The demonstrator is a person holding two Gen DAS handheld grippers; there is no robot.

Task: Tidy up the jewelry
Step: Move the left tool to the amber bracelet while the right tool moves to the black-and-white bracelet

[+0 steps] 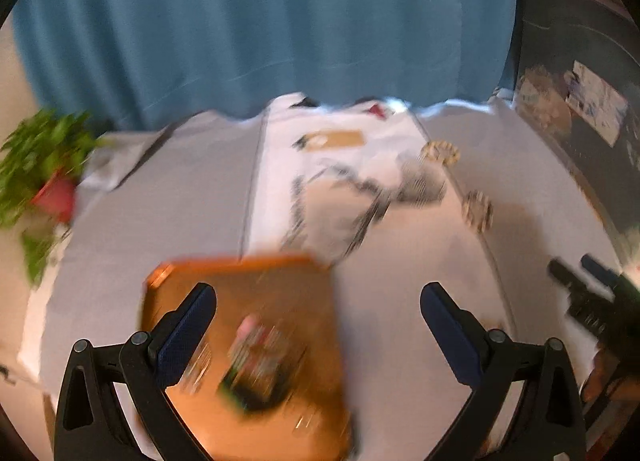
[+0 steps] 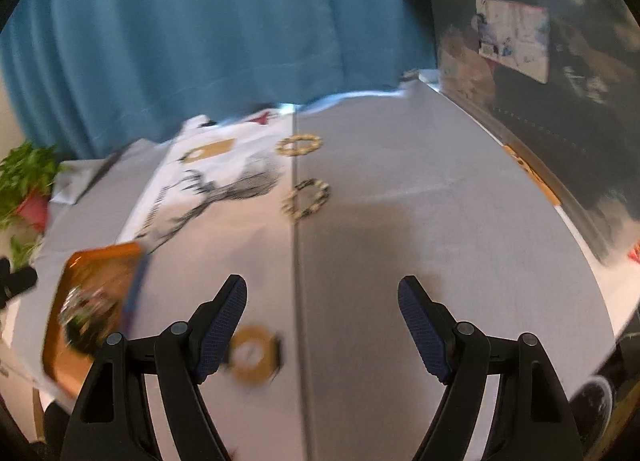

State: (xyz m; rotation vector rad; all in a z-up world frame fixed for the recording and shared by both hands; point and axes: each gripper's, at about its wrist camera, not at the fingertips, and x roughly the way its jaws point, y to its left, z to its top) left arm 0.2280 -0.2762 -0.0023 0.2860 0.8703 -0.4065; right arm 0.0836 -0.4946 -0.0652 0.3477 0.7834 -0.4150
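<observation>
Both the left gripper (image 1: pixel 318 315) and the right gripper (image 2: pixel 322 311) stand open and empty. The orange rectangular tray (image 1: pixel 276 281) already holds blurred jewelry. Two beaded bracelets (image 2: pixel 306 199) and a gold ring-shaped piece (image 2: pixel 252 357) remain loose on the grey tablecloth (image 2: pixel 440 221).

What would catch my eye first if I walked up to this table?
Probably the big blue curtain hanging behind the table, then the orange tray near the front left with a blurred heap of jewelry on it. Two beaded bracelets lie loose on the grey cloth further back, one behind the other.
</observation>
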